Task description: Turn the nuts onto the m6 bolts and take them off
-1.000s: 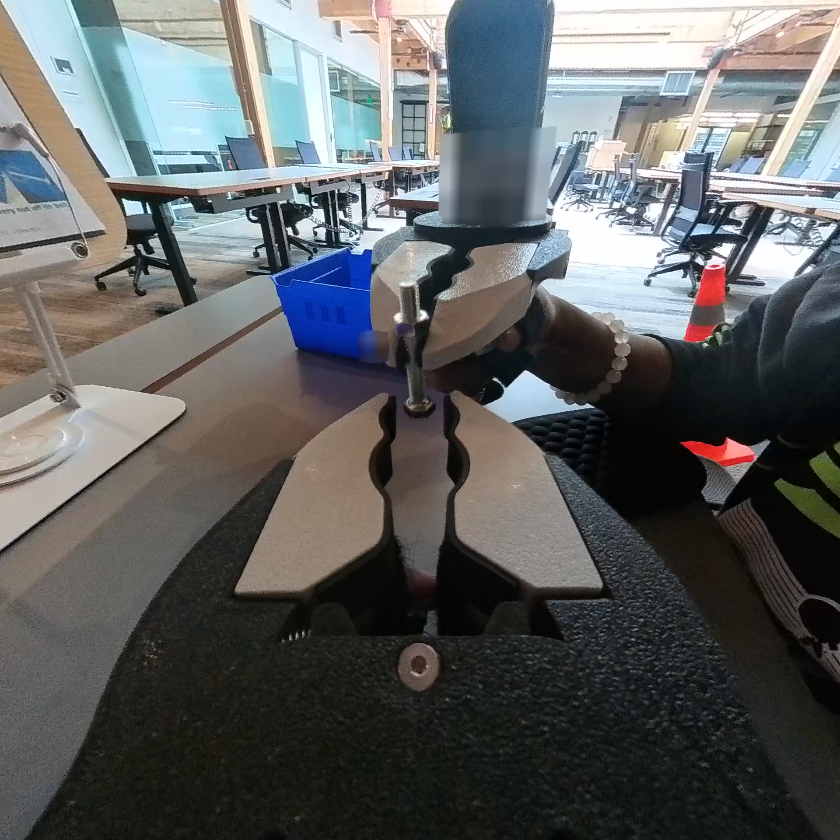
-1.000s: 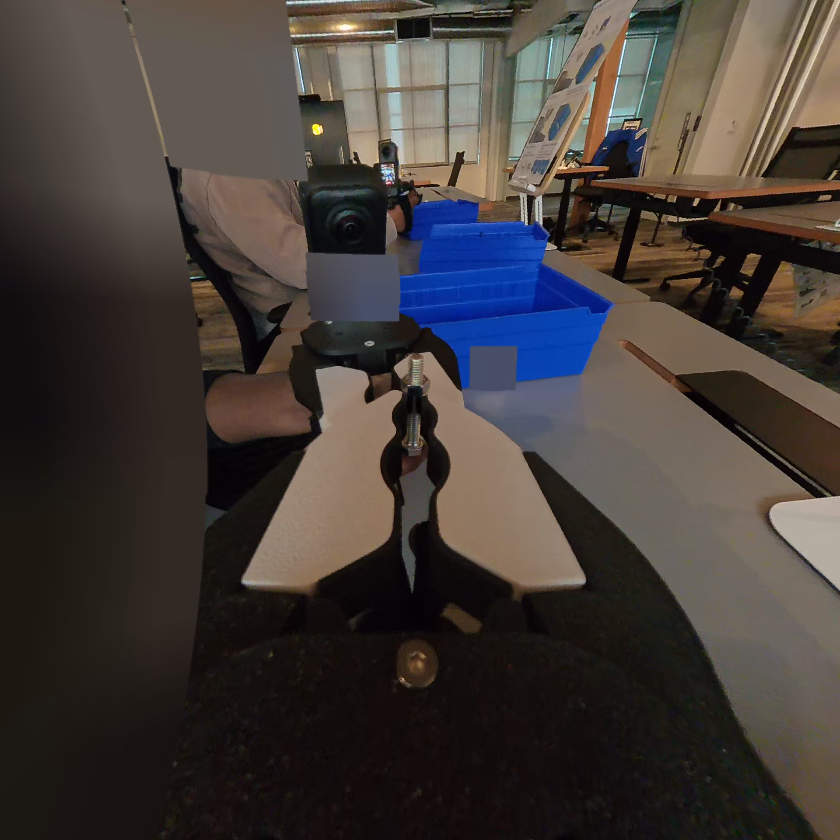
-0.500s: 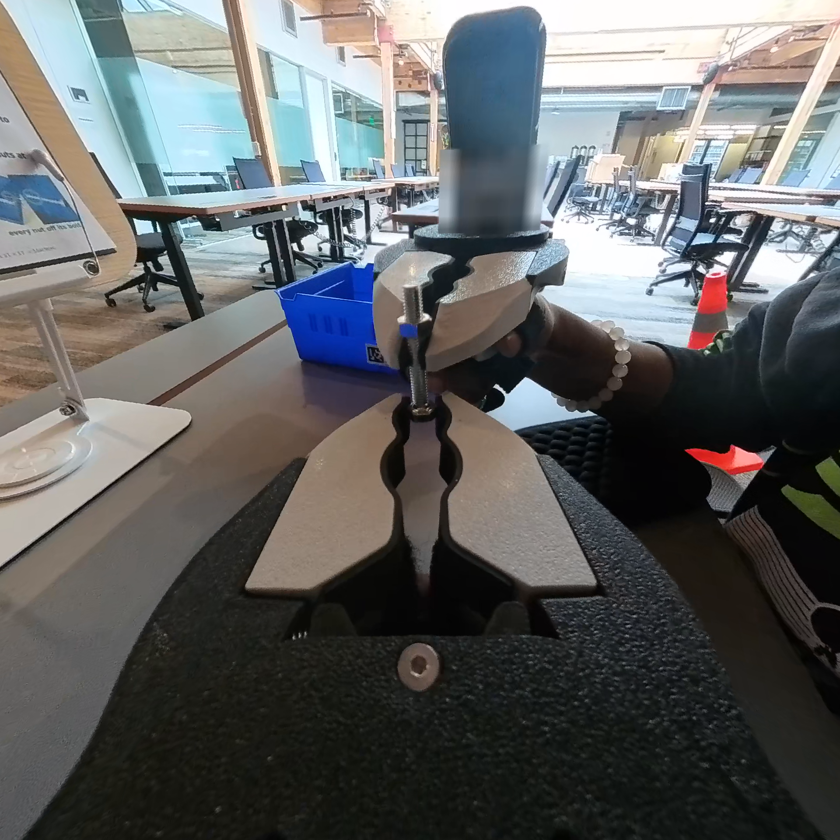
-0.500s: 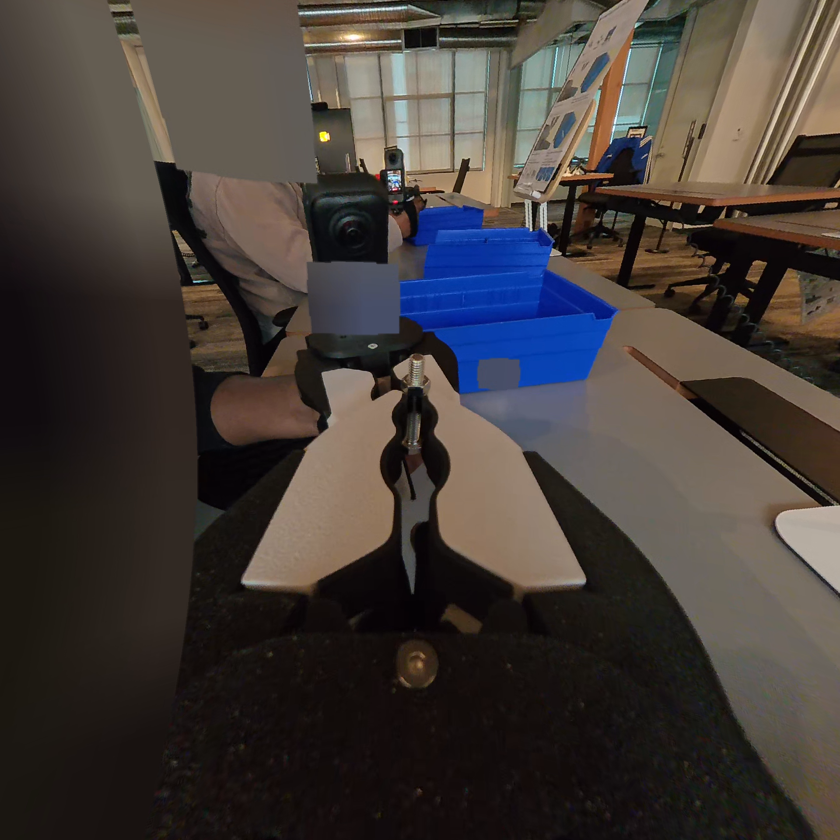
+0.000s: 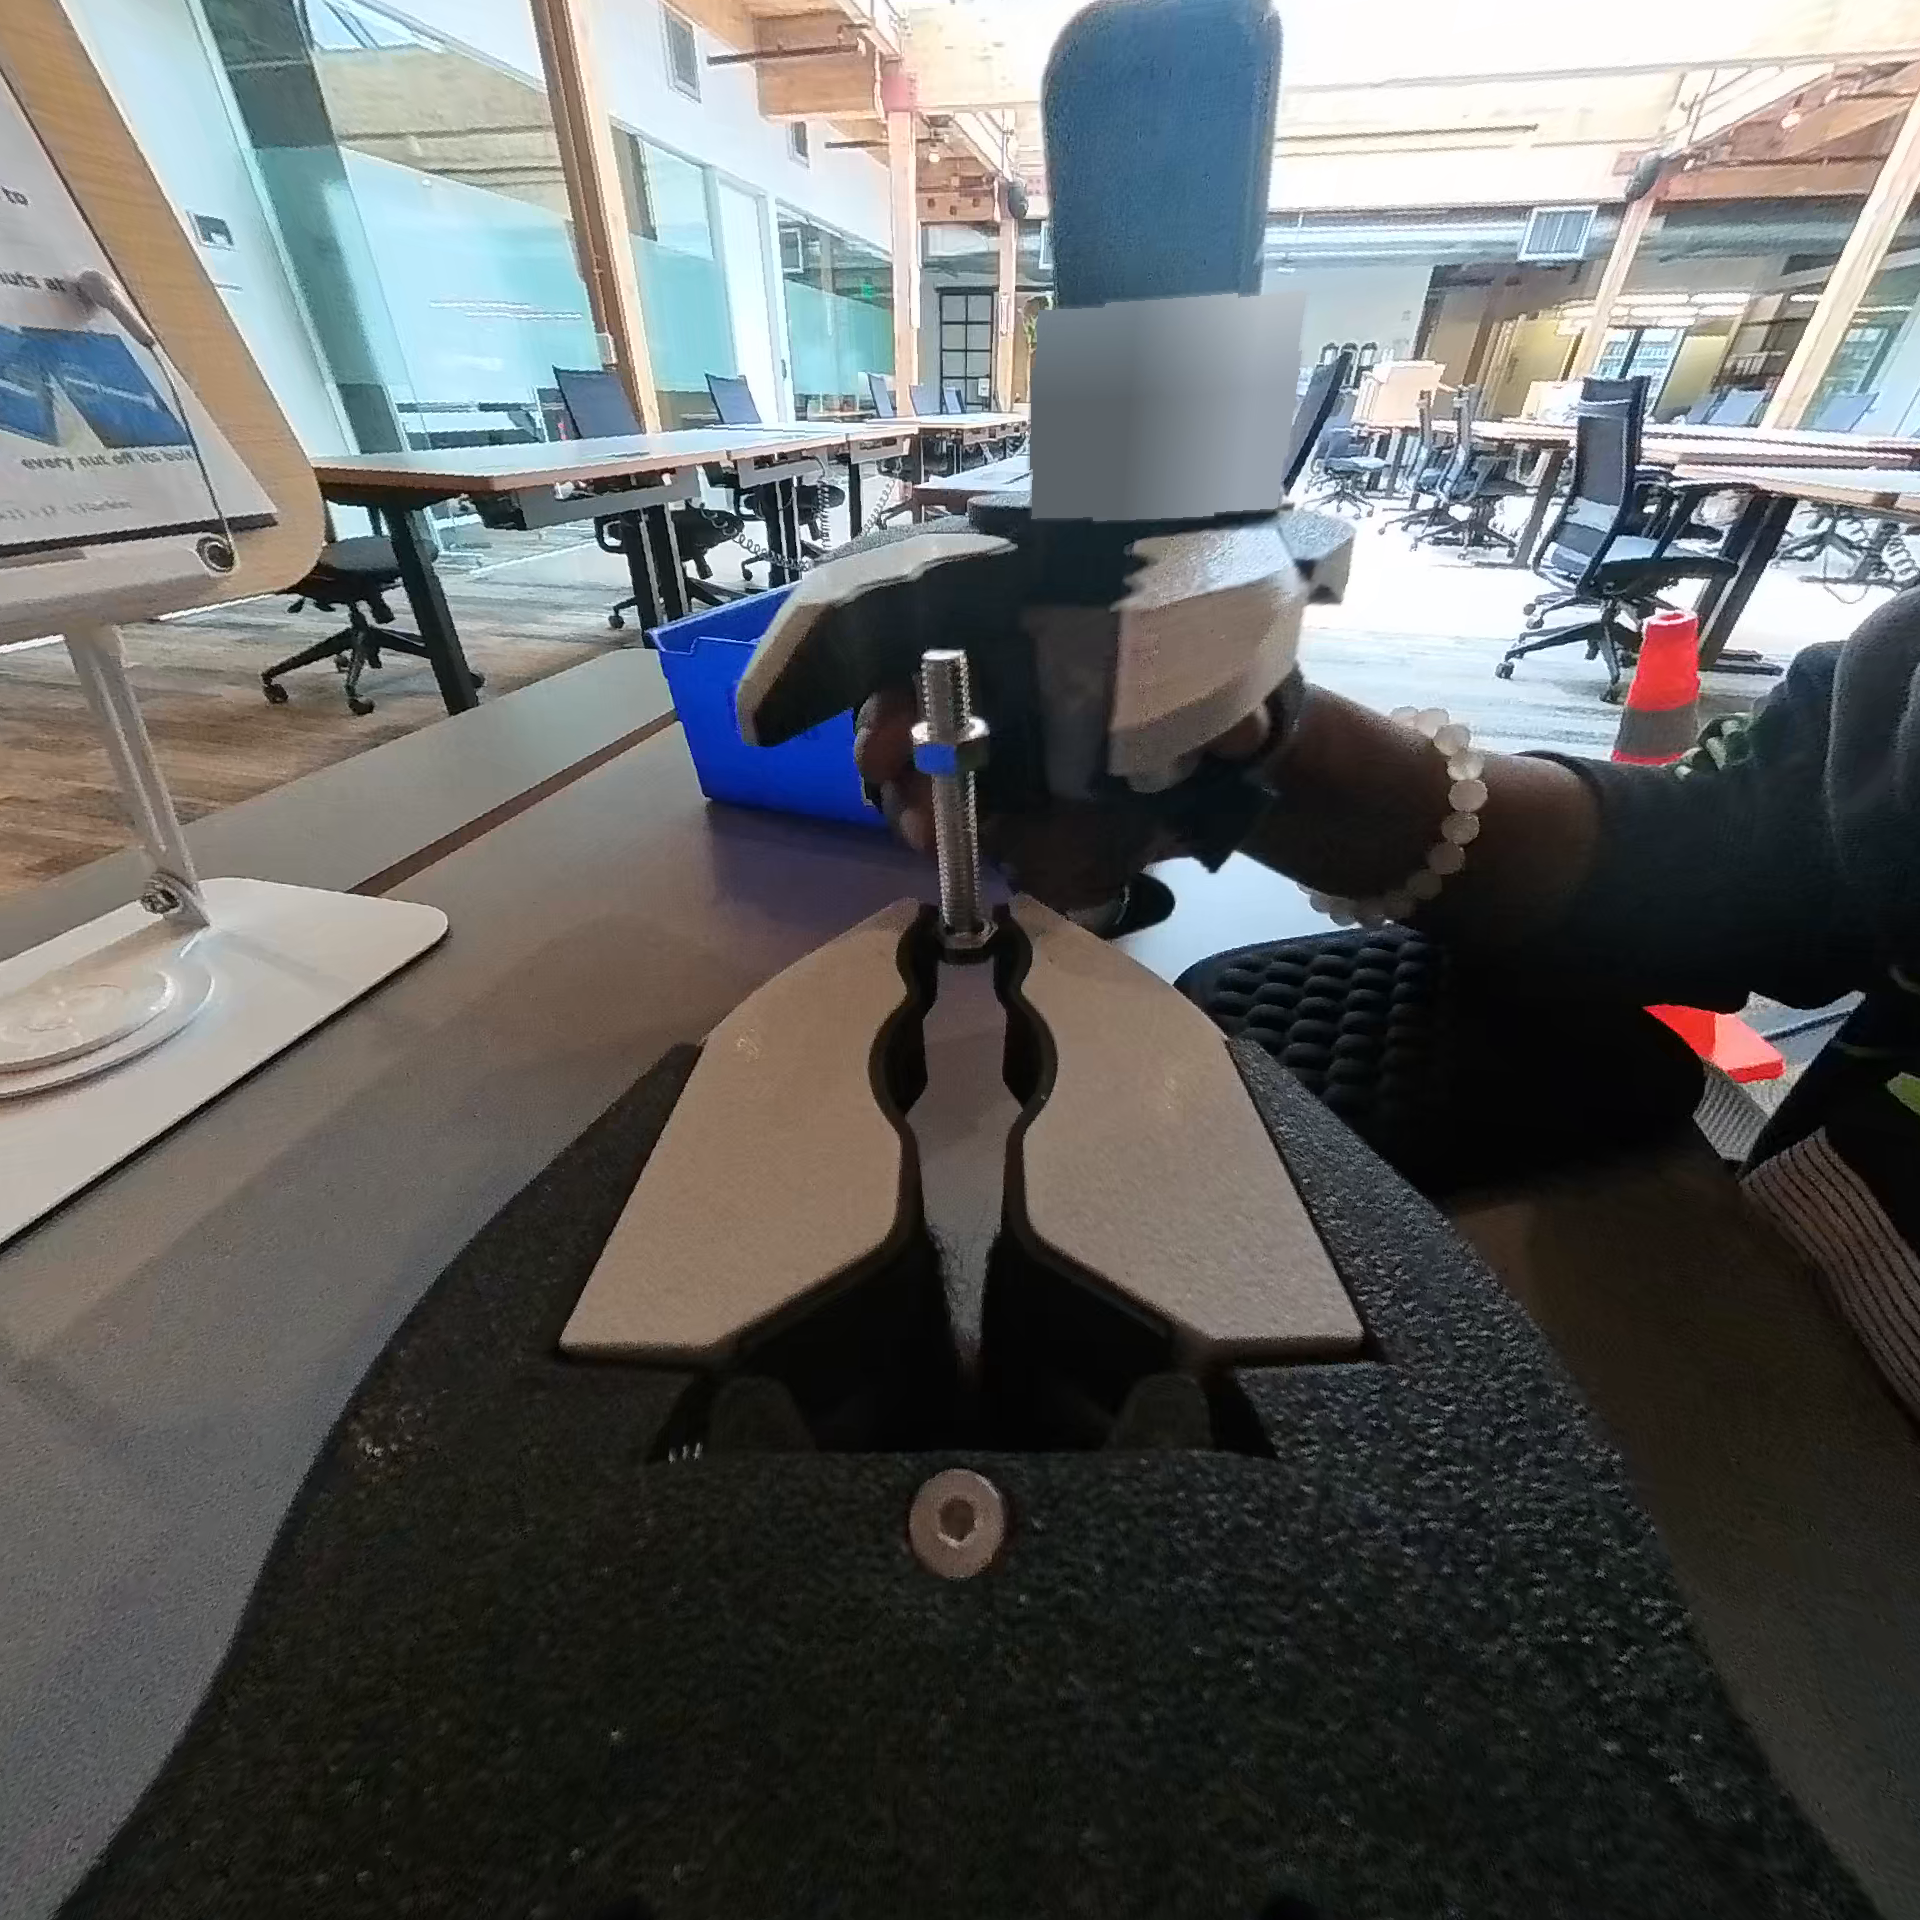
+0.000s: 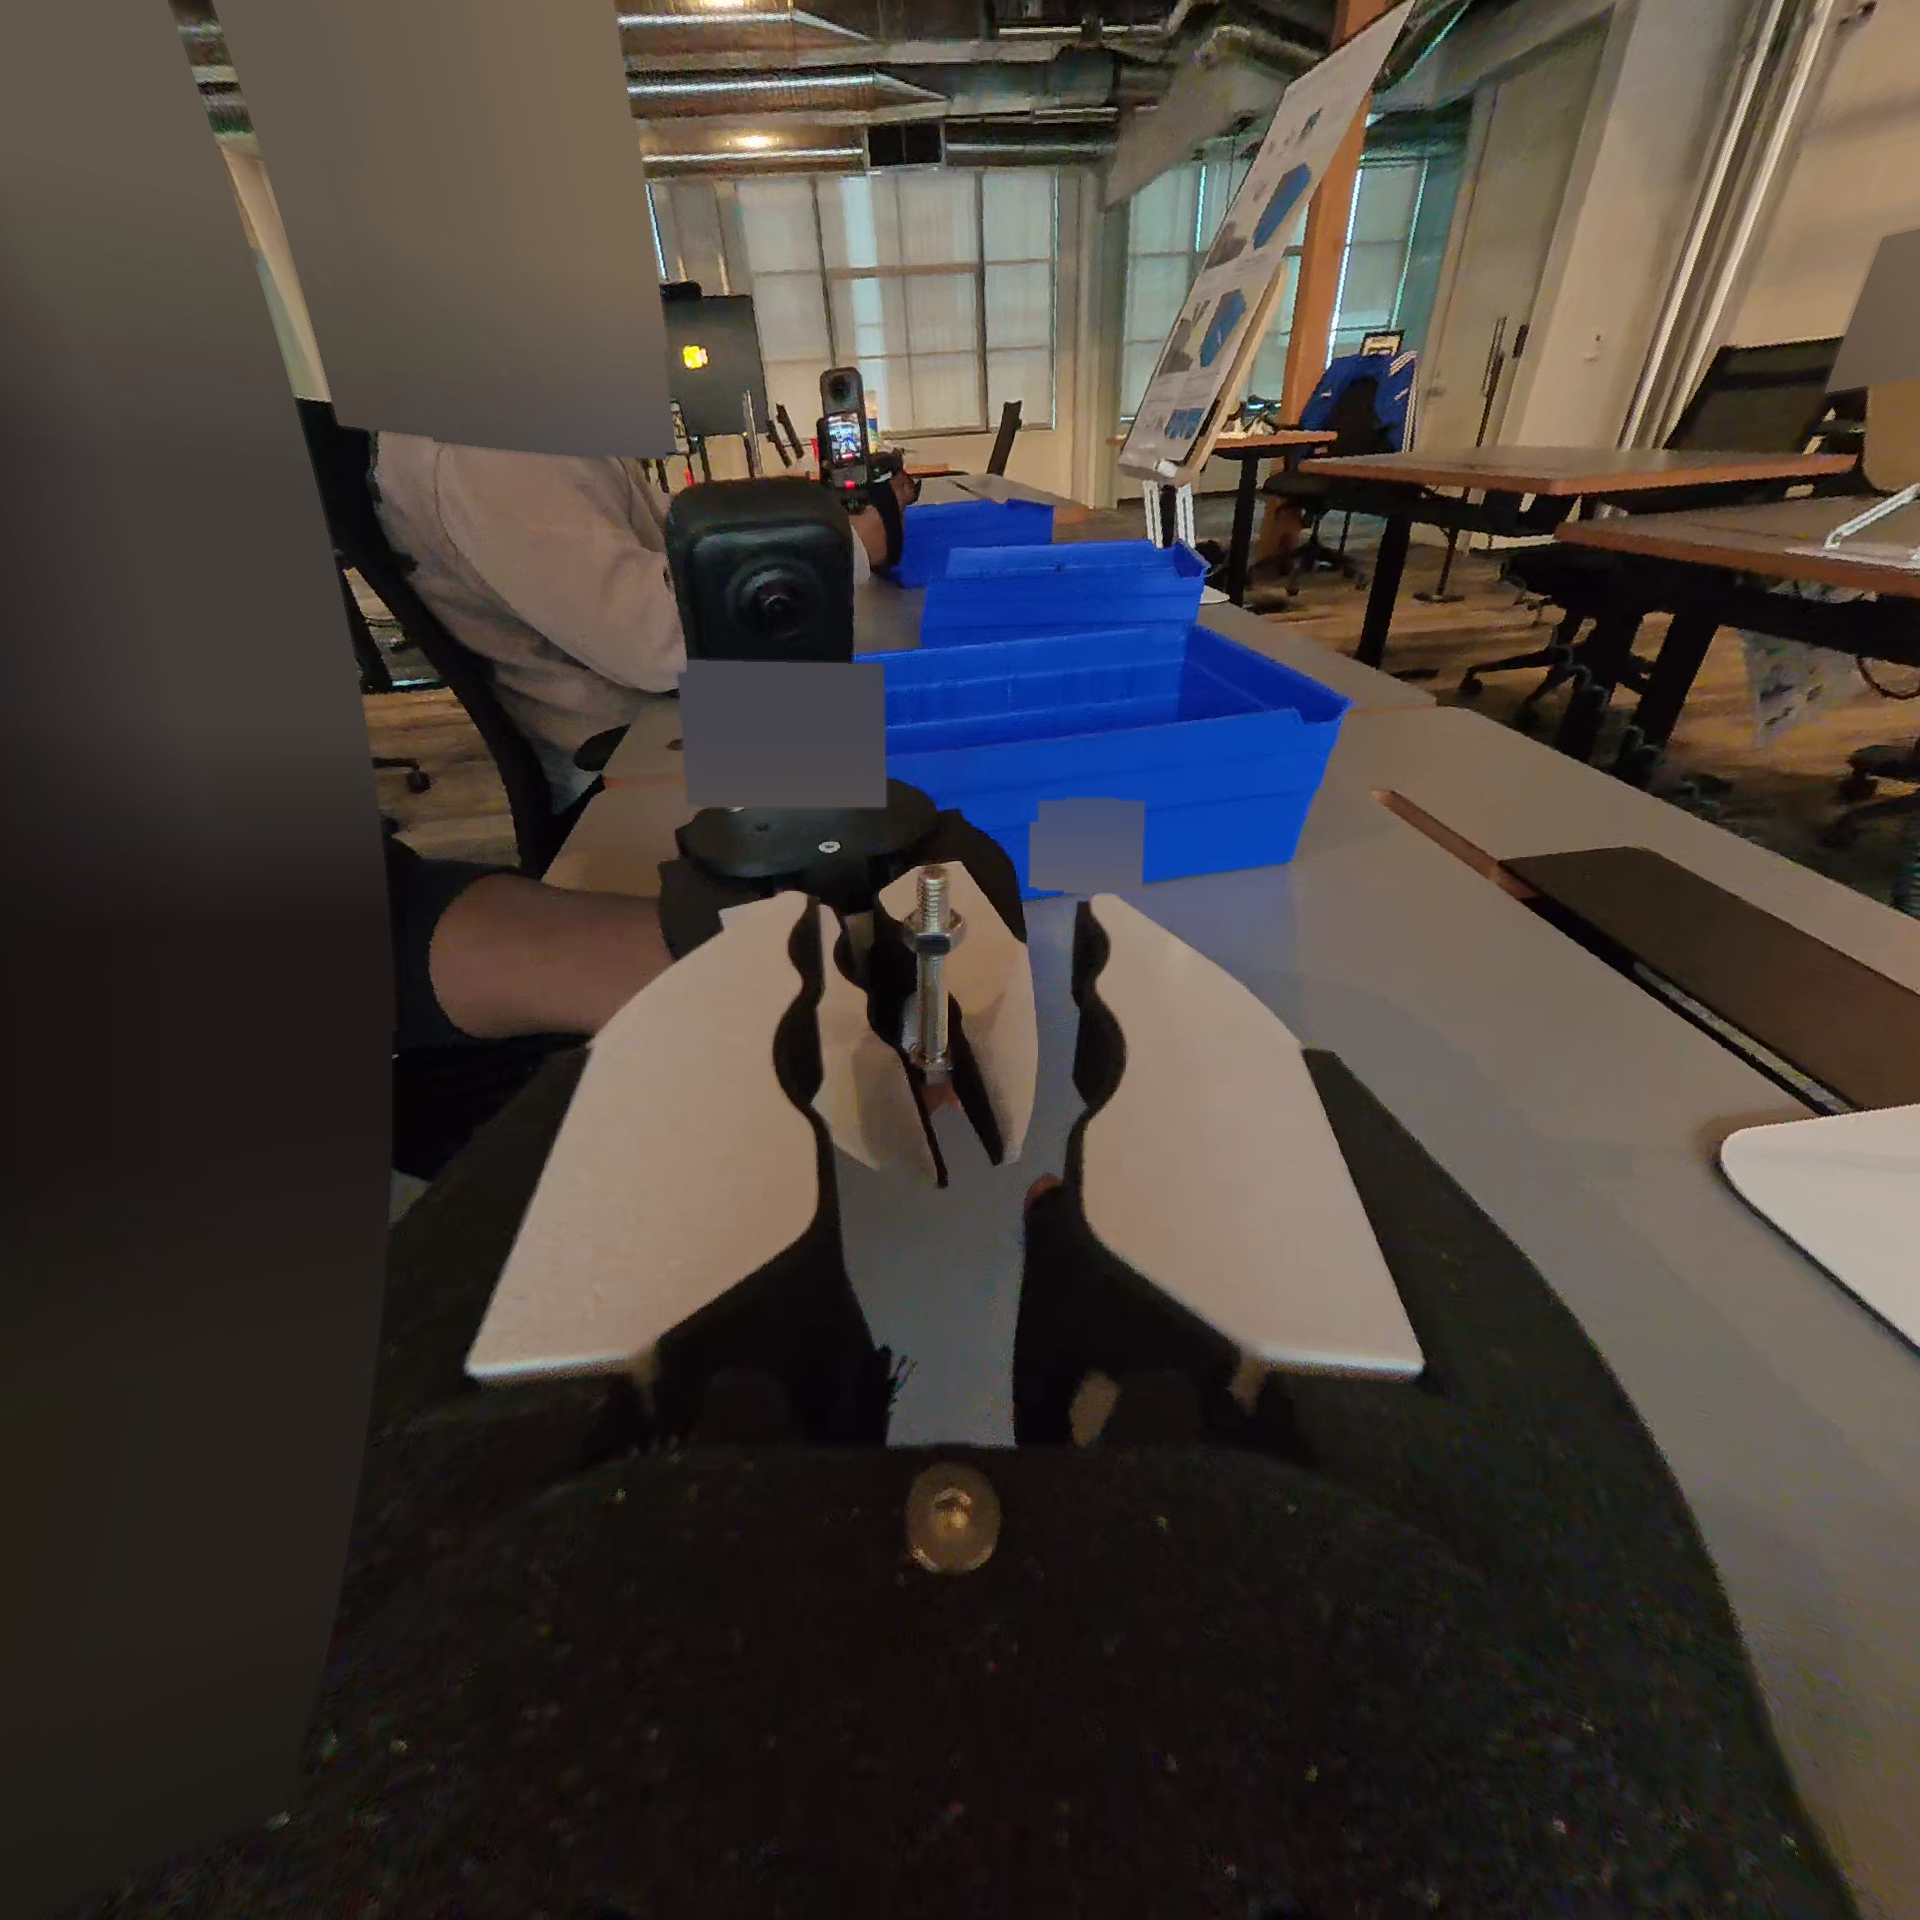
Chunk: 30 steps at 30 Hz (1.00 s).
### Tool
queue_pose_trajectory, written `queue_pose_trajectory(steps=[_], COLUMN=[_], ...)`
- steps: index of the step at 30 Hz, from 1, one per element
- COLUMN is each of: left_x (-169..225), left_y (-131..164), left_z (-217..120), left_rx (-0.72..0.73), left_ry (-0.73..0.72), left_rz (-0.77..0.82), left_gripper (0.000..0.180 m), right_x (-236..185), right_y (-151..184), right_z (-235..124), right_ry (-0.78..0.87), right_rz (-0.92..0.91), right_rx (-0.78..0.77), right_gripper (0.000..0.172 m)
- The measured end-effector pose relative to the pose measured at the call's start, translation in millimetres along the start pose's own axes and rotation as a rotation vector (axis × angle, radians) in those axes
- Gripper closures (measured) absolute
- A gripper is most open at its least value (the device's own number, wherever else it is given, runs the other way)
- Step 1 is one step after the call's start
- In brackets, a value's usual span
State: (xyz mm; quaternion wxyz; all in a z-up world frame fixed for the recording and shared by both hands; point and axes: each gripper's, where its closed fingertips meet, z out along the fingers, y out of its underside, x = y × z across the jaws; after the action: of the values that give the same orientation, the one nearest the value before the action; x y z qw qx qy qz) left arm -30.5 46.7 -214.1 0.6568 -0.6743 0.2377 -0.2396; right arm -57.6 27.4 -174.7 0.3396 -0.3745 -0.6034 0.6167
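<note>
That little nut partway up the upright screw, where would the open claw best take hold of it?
Grip the nut across two opposite flat sides, coming in level from the side with the right gripper. The bolt stands upright, its head clamped in the left gripper, so the nut's flats face sideways and the threads above stay free.

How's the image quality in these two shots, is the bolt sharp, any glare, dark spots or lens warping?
Left wrist view: bright, blown-out daylight behind, bolt fairly sharp, straight beams bowed by the wide lens. Right wrist view: dimmer and grainier, bolt still readable against the left gripper, a dark out-of-focus mass filling the left edge.
</note>
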Motion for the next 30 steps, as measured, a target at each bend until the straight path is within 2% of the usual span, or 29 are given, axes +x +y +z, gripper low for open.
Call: queue_pose_trajectory(steps=[5,9,12,15,18,20,23,25,30], left_x=[1.6,-1.2,-2.1,-1.2,1.5,3.5,2.7,0.7,1.6], left_y=[-4.1,-7.5,-7.4,-5.6,-4.4,-4.4,-6.5,-7.9,-8.7], left_z=[-1.9,-5.1,-5.5,-4.1,-2.3,-1.7,-2.8,-4.5,-4.5], left_rx=[0.019,0.028,0.029,0.02,0.013,0.012,0.024,0.032,0.034], left_ry=[0.012,0.001,-0.002,-0.001,0.007,0.015,0.013,0.009,0.012], left_rz=[-0.003,0.0,-0.002,0.001,0.007,0.01,0.001,-0.002,0.0], left_gripper=[0.171,0.171,0.171,0.171,0.171,0.171,0.171,0.171,0.171], right_x=[8.3,14.4,6.4,-0.7,-1.2,2.9,6.7,11.8,7.6], right_y=[-1.2,-12.0,-7.9,-3.4,-2.6,-2.3,-6.5,-7.9,-10.9], right_z=[-6.0,-17.3,-12.1,-3.2,1.4,0.7,-7.7,-13.1,-13.4], right_ry=[0.045,0.067,0.028,0.01,0.018,0.042,0.042,0.06,0.042], right_rz=[-0.032,-0.04,-0.047,-0.053,-0.028,-0.027,-0.038,-0.043,-0.053], right_rx=[0.0,0.064,0.038,0.018,0.019,0.017,0.04,0.044,0.061], right_gripper=[0.14,0.165,0.162,0.139,0.13,0.132,0.144,0.163,0.163])
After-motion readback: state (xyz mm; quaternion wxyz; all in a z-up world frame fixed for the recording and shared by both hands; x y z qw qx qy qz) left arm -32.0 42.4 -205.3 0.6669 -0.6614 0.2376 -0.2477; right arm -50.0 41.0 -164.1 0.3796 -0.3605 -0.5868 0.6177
